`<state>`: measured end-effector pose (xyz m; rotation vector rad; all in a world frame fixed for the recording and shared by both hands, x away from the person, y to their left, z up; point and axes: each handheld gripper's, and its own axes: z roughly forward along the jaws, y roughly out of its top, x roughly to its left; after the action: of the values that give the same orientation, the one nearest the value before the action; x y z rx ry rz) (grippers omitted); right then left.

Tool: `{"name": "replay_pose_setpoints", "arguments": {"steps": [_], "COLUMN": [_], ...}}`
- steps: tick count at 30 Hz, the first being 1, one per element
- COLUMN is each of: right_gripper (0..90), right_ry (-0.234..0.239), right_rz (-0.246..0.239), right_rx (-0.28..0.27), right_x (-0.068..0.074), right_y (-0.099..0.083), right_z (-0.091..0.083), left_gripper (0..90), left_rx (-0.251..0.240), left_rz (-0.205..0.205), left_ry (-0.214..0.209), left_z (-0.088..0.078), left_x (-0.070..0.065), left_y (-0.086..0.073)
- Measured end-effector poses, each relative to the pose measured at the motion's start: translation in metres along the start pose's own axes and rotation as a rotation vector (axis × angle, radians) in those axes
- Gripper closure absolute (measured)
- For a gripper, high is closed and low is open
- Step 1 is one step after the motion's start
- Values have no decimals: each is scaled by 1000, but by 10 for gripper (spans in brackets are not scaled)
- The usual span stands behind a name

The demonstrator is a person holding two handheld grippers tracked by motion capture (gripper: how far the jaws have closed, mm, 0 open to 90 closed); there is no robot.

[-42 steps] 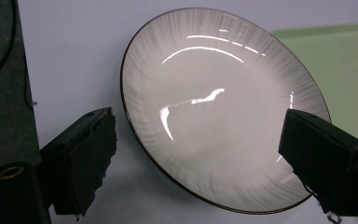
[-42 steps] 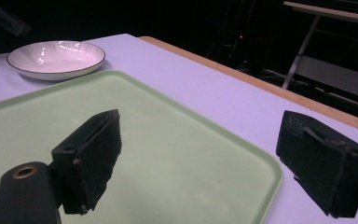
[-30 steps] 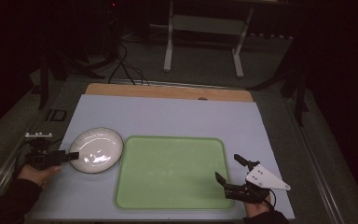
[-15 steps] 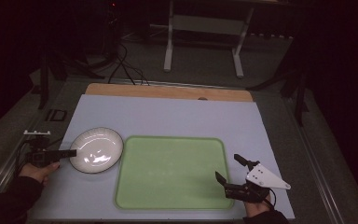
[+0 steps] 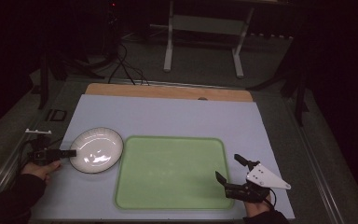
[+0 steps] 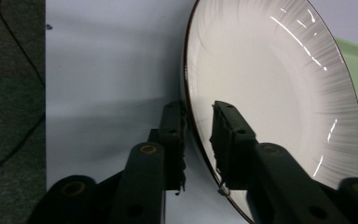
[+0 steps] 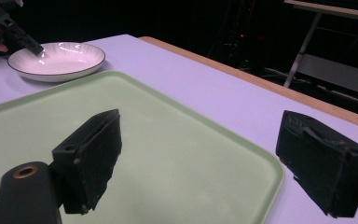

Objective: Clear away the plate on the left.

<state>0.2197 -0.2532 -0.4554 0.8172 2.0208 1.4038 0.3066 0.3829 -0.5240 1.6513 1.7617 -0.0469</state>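
Observation:
A white plate (image 5: 96, 149) with a dark-edged rim lies on the pale table, left of the green tray (image 5: 168, 172). My left gripper (image 5: 73, 152) is at the plate's left edge. In the left gripper view the rim of the plate (image 6: 270, 93) runs between the two jaws of that gripper (image 6: 198, 112). They have just been closing and now pinch it, one outside and one inside. My right gripper (image 5: 227, 166) rests at the tray's near right corner. It stands open (image 7: 200, 140) with nothing between its jaws. The plate (image 7: 56, 58) and the left gripper (image 7: 32, 46) show far off.
The tray (image 7: 177, 154) holds nothing and takes up the middle of the table. A wooden strip (image 5: 168, 92) runs along the table's far edge. Beyond it are a dark floor, cables (image 5: 121, 65) and a metal stand (image 5: 205, 23).
The left gripper's jaws have narrowed onto the plate's left rim. The plate, the tray and the right gripper have kept their places.

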Motion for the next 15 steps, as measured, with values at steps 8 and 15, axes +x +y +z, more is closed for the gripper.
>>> {"name": "replay_pose_setpoints", "arguments": {"steps": [8,15], "right_gripper": [141,142], "right_ry": [3,3], "right_rz": [-2,-7], "right_rx": [1,4], "right_x": [0,0], "right_y": [0,0], "right_z": [0,1], "left_gripper": [779,810], "left_rx": [25,22], "left_rz": [-47,-89], "left_ry": [-35,-53], "left_z": [5,8], "left_x": [5,5], "left_y": [1,4]}}
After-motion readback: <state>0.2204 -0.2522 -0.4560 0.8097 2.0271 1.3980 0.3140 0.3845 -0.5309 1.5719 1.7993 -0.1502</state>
